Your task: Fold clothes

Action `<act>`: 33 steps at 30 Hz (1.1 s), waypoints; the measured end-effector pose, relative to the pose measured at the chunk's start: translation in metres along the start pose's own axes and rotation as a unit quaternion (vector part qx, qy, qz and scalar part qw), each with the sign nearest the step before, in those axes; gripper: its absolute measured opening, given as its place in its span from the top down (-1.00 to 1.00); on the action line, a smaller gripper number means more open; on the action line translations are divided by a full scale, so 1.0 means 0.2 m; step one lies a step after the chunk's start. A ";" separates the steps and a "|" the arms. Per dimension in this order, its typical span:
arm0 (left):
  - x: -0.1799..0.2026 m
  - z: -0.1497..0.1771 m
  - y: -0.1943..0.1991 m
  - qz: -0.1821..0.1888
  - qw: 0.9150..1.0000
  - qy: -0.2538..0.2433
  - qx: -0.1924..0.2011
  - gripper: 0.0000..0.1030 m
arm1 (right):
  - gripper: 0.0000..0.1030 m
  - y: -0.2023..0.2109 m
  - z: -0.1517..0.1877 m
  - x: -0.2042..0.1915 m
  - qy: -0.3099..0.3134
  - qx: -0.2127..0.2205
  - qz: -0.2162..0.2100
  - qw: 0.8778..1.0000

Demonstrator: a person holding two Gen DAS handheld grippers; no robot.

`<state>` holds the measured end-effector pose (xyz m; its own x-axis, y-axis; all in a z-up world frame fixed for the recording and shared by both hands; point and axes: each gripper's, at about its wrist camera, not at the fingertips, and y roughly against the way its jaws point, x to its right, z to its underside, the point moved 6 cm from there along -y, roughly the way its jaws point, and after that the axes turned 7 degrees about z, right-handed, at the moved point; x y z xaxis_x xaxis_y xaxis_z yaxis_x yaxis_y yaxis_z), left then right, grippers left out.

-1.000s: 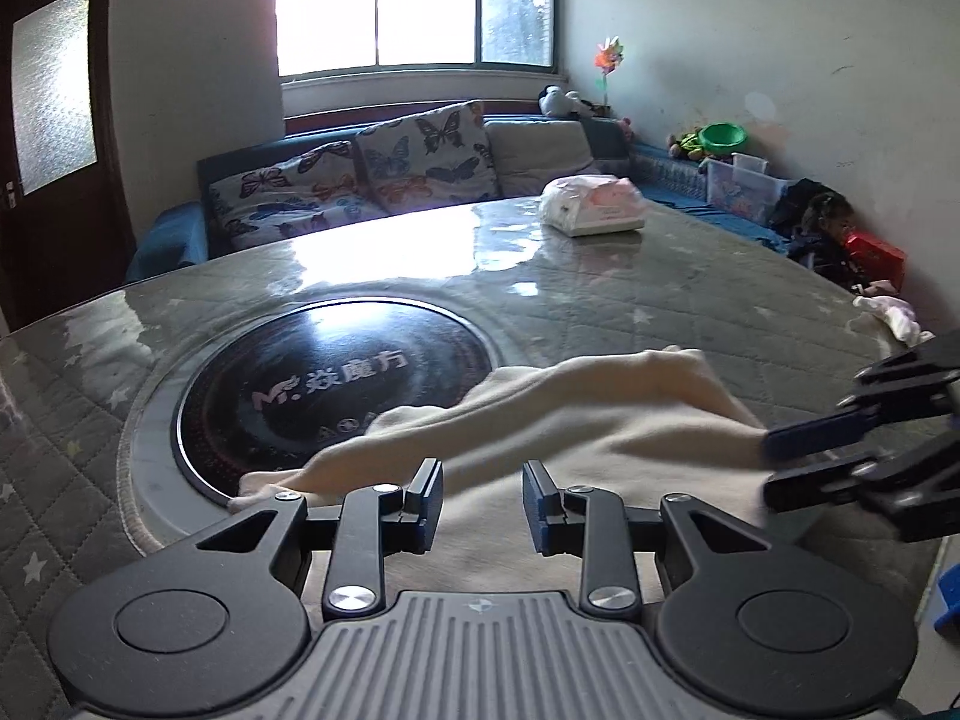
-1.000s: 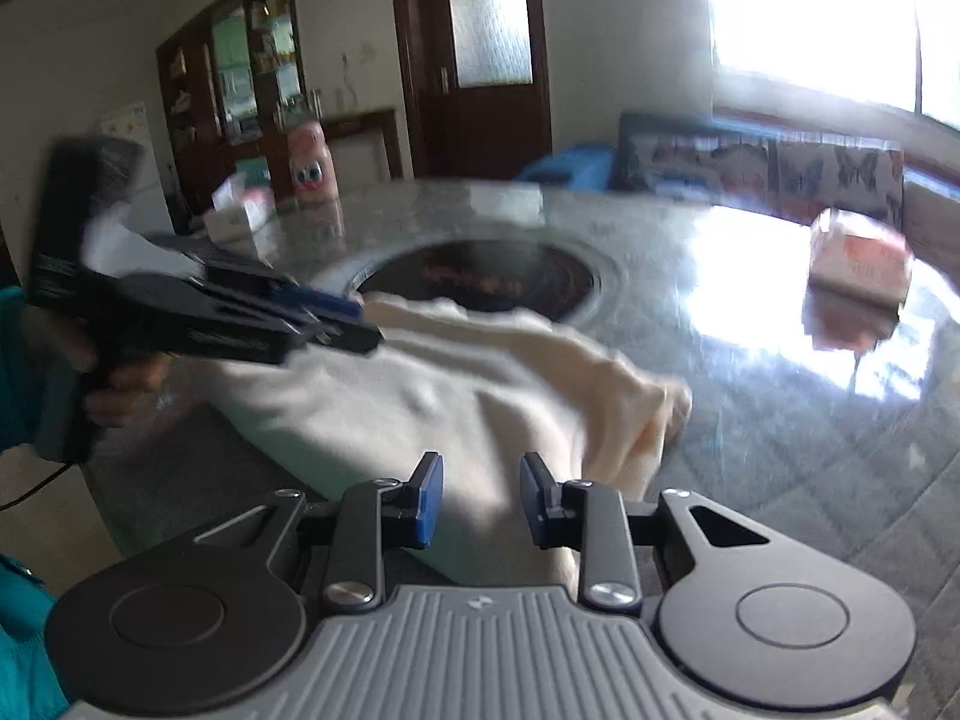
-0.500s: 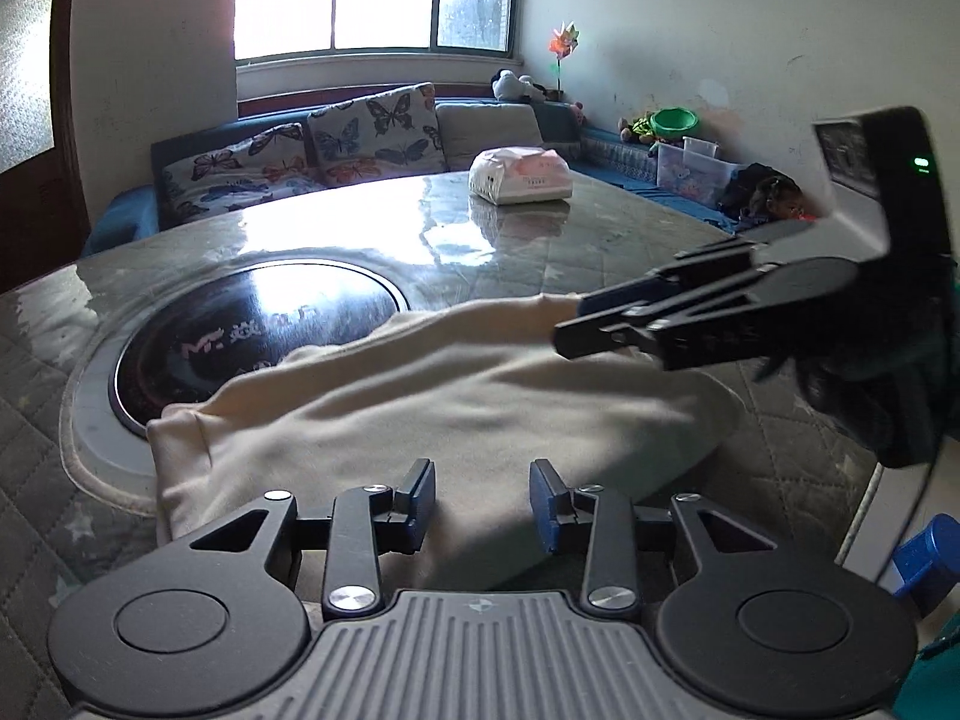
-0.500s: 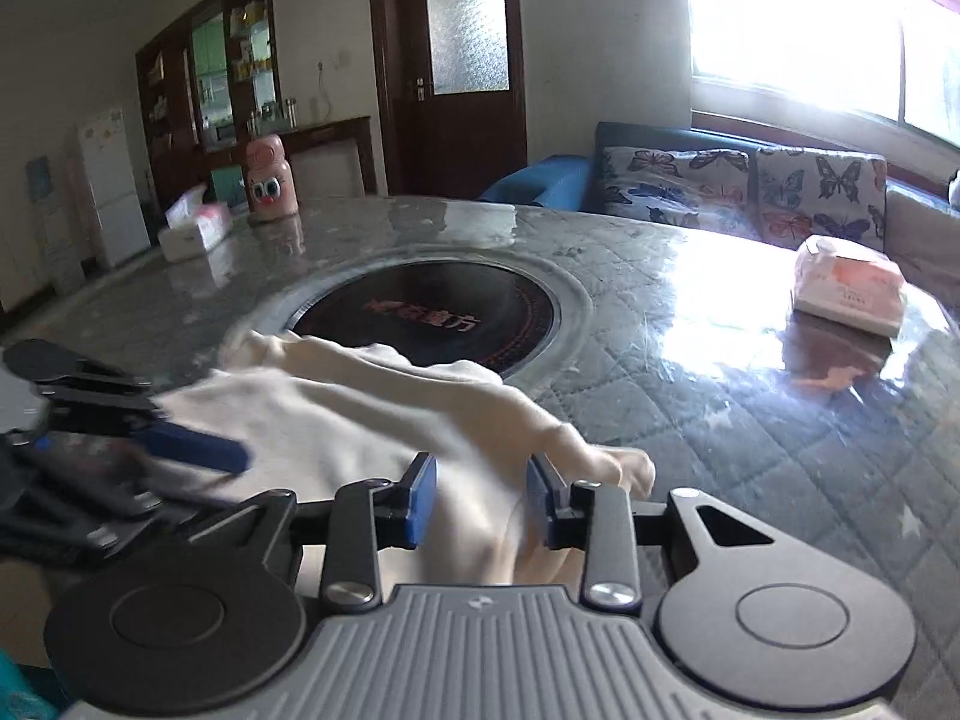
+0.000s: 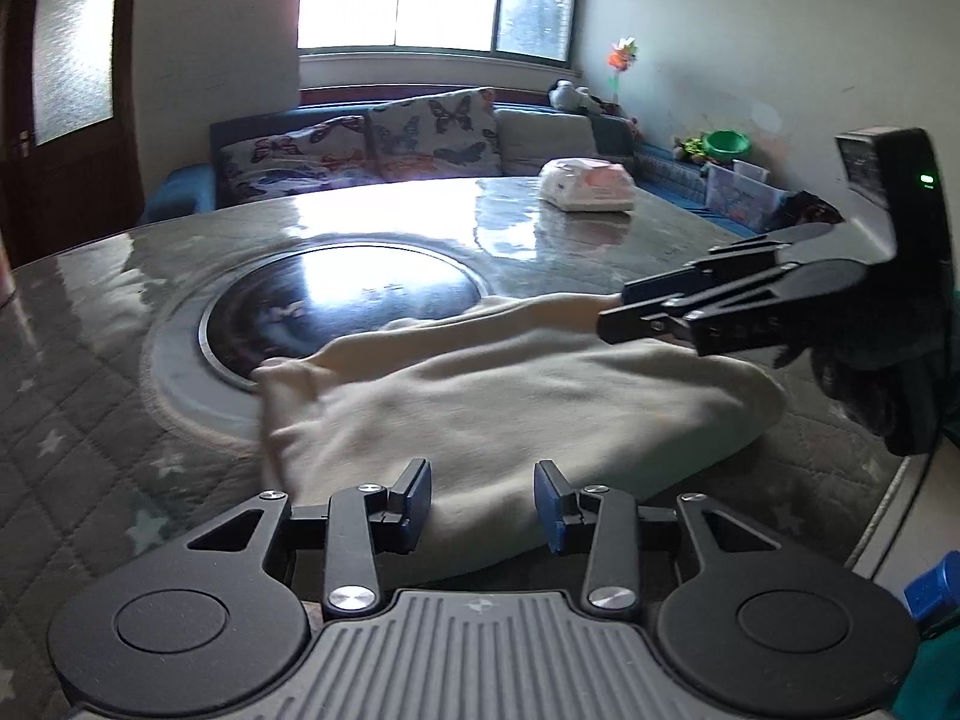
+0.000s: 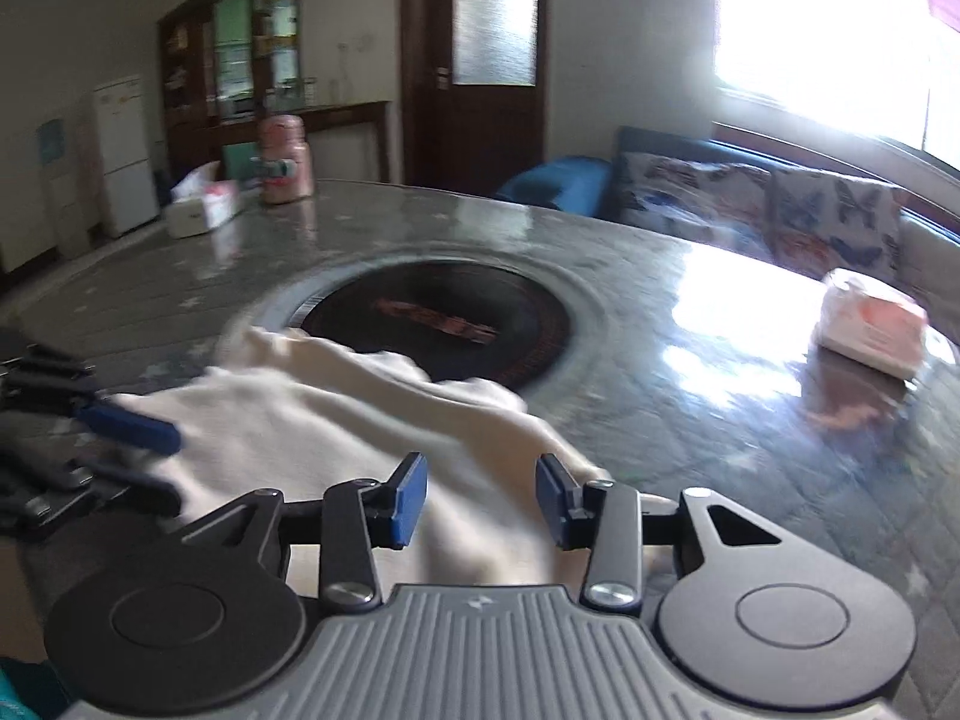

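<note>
Cloth (image 5: 516,396), cream, heaped at my near table (image 5: 90,360) edge, far end over the hob (image 5: 342,306) rim. Left gripper (image 5: 483,504) open, empty. Right gripper (image 6: 482,501) open, empty. I judge it soft, light, floppy; pinch a hem corner.

Cream garment (image 6: 336,420) under right gripper's (image 6: 480,501) parted jaws

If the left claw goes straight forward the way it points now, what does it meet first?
Most likely the cream garment, lying on the table directly ahead of the open left claw. Beyond it sits the round black cooktop. Depth is hard to judge through the fisheye.
</note>
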<state>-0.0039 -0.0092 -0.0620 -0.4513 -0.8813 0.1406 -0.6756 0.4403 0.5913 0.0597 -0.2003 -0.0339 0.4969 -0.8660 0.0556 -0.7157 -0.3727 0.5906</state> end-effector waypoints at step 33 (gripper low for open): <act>-0.27 0.09 0.13 -0.061 0.995 0.083 0.010 0.15 | 0.39 0.26 0.23 -0.12 0.010 0.000 0.014 1.000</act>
<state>-0.0072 0.0524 -0.0692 -0.2638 -0.9436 0.1998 -0.7314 0.3308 0.5963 -0.0124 -0.2136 -0.0418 0.4868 -0.8691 0.0880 -0.7293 -0.3488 0.5886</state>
